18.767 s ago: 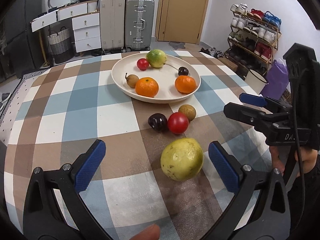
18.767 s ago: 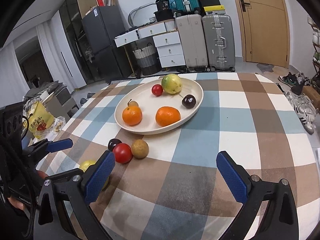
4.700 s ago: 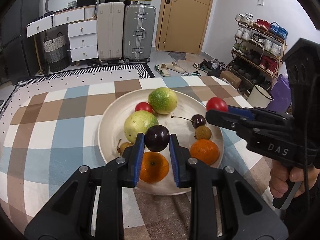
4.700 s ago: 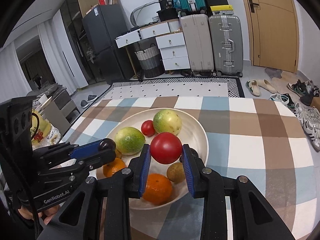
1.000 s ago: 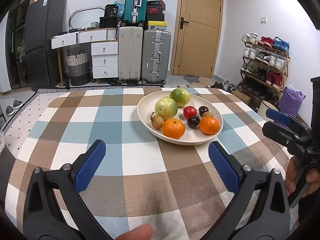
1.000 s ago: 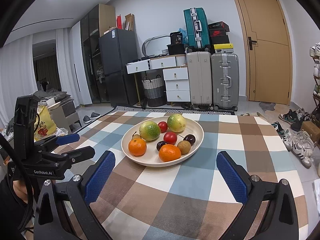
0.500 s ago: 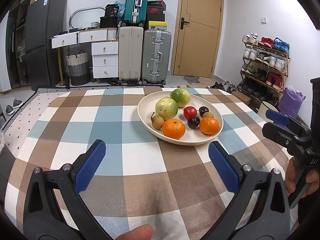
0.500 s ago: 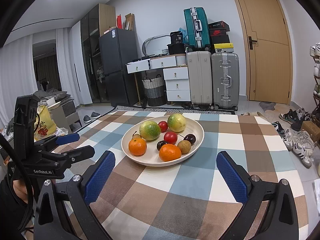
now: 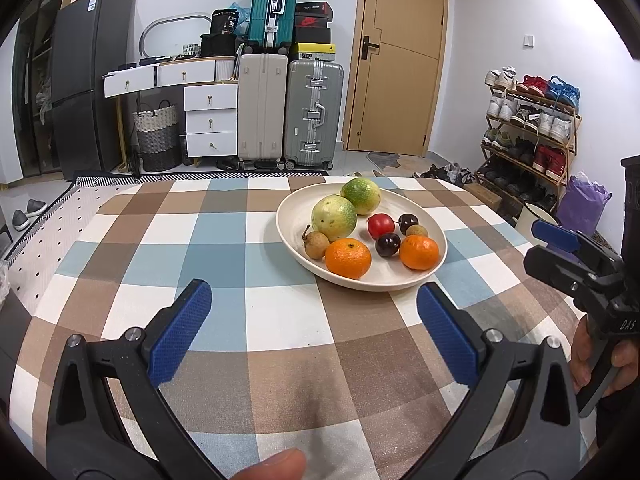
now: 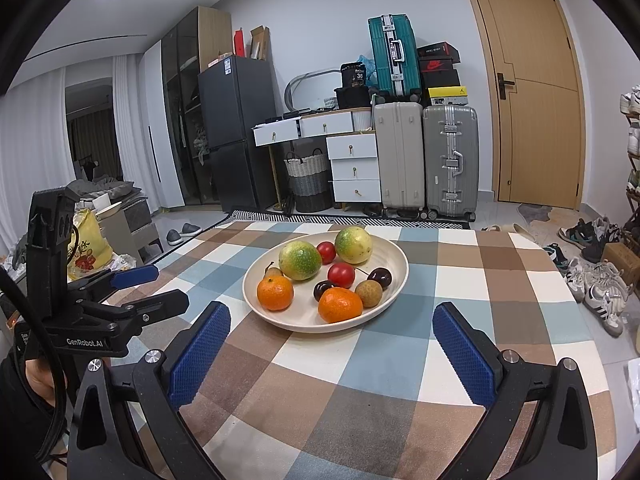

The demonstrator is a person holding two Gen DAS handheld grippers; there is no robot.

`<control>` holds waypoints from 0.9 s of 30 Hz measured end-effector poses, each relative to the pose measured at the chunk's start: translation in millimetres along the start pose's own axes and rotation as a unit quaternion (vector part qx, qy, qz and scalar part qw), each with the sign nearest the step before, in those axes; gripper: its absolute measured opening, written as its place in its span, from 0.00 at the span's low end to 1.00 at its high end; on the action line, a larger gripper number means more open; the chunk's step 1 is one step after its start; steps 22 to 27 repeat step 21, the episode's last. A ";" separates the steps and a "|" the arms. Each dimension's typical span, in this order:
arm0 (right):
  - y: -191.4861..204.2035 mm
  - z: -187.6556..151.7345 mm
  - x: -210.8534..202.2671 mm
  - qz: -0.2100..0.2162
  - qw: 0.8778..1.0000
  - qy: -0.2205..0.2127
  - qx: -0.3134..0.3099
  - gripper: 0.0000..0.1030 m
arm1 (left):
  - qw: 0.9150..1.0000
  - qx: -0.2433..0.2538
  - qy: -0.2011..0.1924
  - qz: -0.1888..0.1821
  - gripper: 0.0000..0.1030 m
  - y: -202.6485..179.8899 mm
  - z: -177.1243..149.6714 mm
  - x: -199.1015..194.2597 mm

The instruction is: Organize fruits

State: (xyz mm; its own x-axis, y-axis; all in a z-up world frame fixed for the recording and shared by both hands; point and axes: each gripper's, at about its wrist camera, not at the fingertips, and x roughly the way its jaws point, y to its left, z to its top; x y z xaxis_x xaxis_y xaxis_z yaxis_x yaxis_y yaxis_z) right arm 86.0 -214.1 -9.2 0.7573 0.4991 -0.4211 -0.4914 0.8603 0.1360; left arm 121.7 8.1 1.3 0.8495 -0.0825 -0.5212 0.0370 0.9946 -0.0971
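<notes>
A cream plate point(image 9: 292, 216) point(image 10: 396, 256) on the checked tablecloth holds all the fruit: two green-yellow passion fruits point(image 9: 333, 218) point(image 10: 300, 260), two oranges point(image 9: 347, 258) point(image 10: 340, 305), red tomatoes point(image 9: 380, 225) point(image 10: 341, 275), dark cherries point(image 9: 387, 245) and brown longans point(image 9: 315, 244). My left gripper point(image 9: 314, 338) is open and empty, held back from the plate's near side. My right gripper point(image 10: 332, 354) is open and empty, also short of the plate. Each gripper shows in the other's view, the right point(image 9: 560, 248) and the left point(image 10: 140, 288).
The checked tablecloth point(image 9: 240, 240) covers the table. Behind it stand suitcases point(image 9: 314, 114), white drawers point(image 9: 210, 120), a dark fridge point(image 9: 86, 80), a wooden door point(image 9: 400, 60) and a shoe rack point(image 9: 528, 128) at right.
Over the last second almost nothing has moved; both grippers stay open and held back. Before that, they placed a dark cherry and a red tomato into the plate and withdrew.
</notes>
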 end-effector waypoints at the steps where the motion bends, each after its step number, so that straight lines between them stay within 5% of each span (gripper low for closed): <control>1: 0.1 0.2 0.1 0.000 1.000 0.000 0.000 1.00 | 1.000 0.000 0.000 0.000 0.99 0.0 0.0 0.1; 27: 2.2 -2.2 0.1 -0.002 1.000 0.000 -0.007 1.00 | 1.000 -0.001 -0.005 0.004 0.99 -1.0 1.5 3.1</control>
